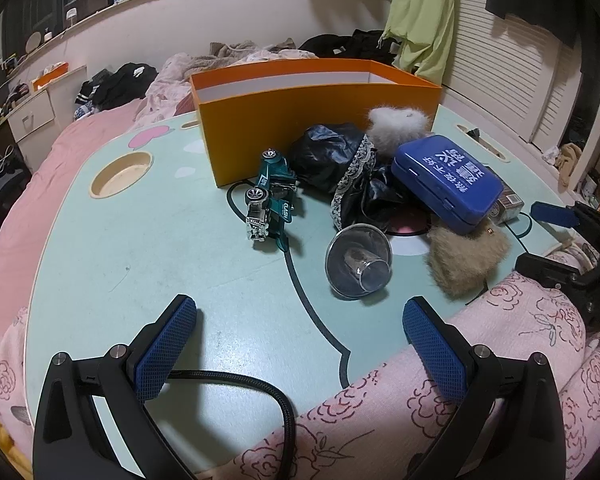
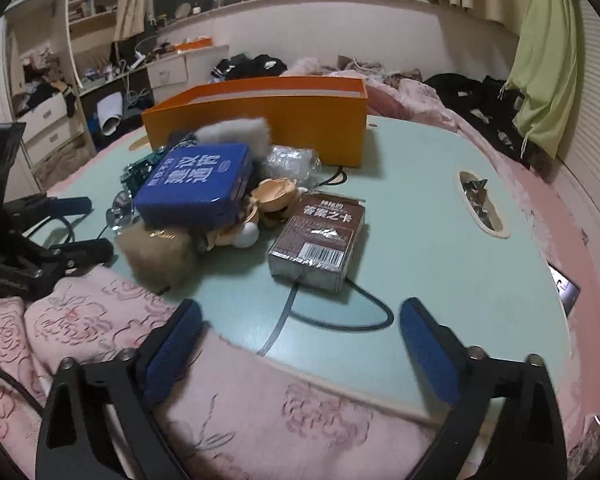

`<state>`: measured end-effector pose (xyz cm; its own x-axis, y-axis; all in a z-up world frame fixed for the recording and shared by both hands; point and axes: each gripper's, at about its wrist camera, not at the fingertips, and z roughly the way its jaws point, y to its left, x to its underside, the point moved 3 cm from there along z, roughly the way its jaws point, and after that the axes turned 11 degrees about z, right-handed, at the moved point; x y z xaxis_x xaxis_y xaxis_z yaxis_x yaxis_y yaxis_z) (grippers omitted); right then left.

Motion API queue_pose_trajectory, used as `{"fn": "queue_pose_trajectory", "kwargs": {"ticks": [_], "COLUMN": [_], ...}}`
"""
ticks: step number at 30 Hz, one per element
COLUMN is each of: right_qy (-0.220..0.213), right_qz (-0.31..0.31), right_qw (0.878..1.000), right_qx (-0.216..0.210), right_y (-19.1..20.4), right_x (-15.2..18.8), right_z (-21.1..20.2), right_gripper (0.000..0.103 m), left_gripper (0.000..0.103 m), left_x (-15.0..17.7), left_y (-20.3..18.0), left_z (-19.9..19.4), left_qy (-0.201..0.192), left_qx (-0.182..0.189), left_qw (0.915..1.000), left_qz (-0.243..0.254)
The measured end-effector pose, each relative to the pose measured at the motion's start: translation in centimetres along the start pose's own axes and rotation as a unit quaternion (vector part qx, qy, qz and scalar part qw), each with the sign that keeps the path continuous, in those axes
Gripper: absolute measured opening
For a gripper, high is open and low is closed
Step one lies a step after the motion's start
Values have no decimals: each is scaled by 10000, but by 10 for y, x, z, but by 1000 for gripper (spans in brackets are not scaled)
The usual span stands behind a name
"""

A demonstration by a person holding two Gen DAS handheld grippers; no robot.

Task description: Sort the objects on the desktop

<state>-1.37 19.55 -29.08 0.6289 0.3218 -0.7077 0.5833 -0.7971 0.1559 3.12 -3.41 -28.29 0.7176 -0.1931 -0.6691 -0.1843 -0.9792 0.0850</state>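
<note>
- The orange box [image 1: 320, 120] stands open at the far side of the pale green table [image 1: 140, 260]; from both wrist views only its white inner wall shows, so what lies inside cannot be told.
- Just in front of the box sits a heap: a blue tin [image 2: 196, 188] lies on top, tilted, covering much of what is under it.
- A black plastic bag [image 1: 332, 156] with a lace-edged cloth is partly buried under the tin; a white fluffy thing [image 1: 396, 124] leans against the box wall.
- A tan fluffy pouch [image 2: 156, 256] lies at the near edge of the heap, touching the tin's corner.
- Under the tin, a beige figure-like toy [image 2: 276, 196] is too covered to make out.
- A green toy car [image 1: 272, 196] lies on its side just beside the box's corner; a clear glass cup [image 1: 360, 260] lies tipped over near it.
- A brown card box [image 2: 320, 240] lies flat, beside the heap.
- A round hole in the table [image 2: 480, 200] holds crumpled foil wrappers.
- The left gripper [image 1: 300, 320] hangs over the near table edge, fingers spread, nothing between them.
- The right gripper [image 2: 300, 320] hovers above the floral quilt [image 2: 260, 420], fingers released wide and empty.
</note>
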Motion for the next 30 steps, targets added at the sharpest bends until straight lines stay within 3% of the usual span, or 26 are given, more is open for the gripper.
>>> {"fn": "queue_pose_trajectory", "kwargs": {"ticks": [7,30], "right_qy": [-194,-223], "right_qz": [-105,-74], "right_qw": [9989,9987], "right_qx": [-408,-462], "right_y": [-3,-2], "right_x": [-3,-3], "right_z": [4,5], "right_gripper": [103,103], "left_gripper": [103,103], "left_x": [0,0], "left_y": [-2,-3], "left_z": [0,-2], "left_qy": [3,-6], "left_qx": [-9,3], "left_qw": [10000,10000], "left_qz": [6,-11]}}
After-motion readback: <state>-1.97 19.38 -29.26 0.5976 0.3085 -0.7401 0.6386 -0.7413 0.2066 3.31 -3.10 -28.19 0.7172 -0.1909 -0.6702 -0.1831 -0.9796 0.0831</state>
